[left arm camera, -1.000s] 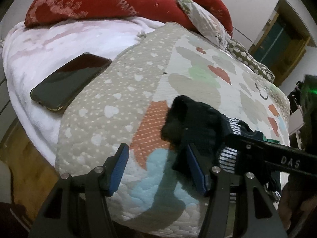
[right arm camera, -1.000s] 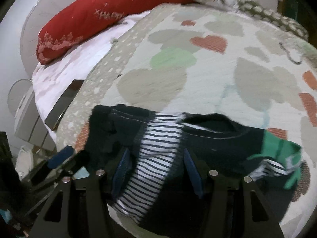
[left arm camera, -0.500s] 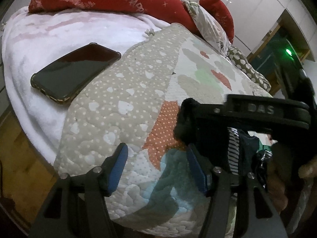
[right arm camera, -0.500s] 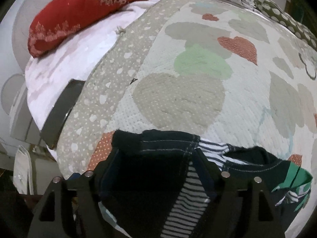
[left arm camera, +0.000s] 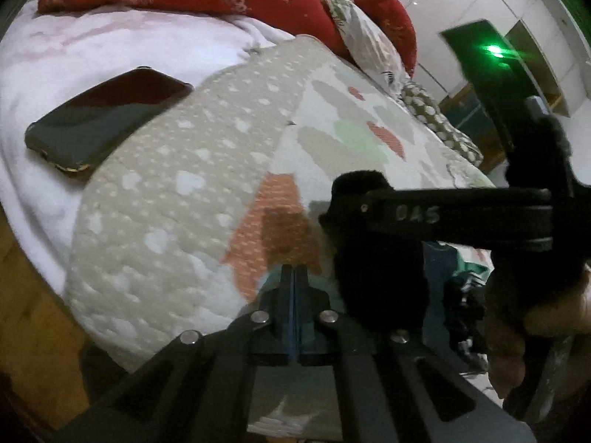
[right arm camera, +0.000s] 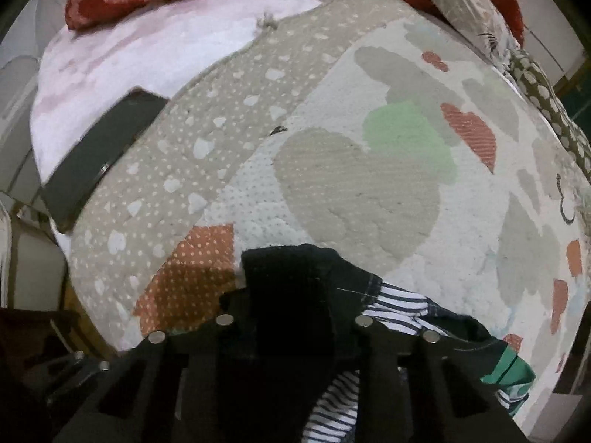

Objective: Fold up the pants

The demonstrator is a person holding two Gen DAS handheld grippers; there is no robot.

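The left gripper (left arm camera: 294, 295) has its blue-padded fingers pressed flat together with nothing visible between them. The right gripper (right arm camera: 291, 317) has its fingers buried in dark fabric, apparently pinching the waistband edge of the pants (right arm camera: 306, 277), though the tips are hidden. The pants, dark soft knit with striped and green panels, lie bunched at the near edge of the bed's quilted heart-print coverlet (right arm camera: 354, 192). This looks like an early step: the next move needs a second corner gripped to spread them flat. A glossy phone (left arm camera: 103, 122) rests well apart.

Pants (right arm camera: 295, 288) dark cloth (matt); quilt (right arm camera: 351, 184) stitched, textured; phone (left arm camera: 107, 118) glossy.
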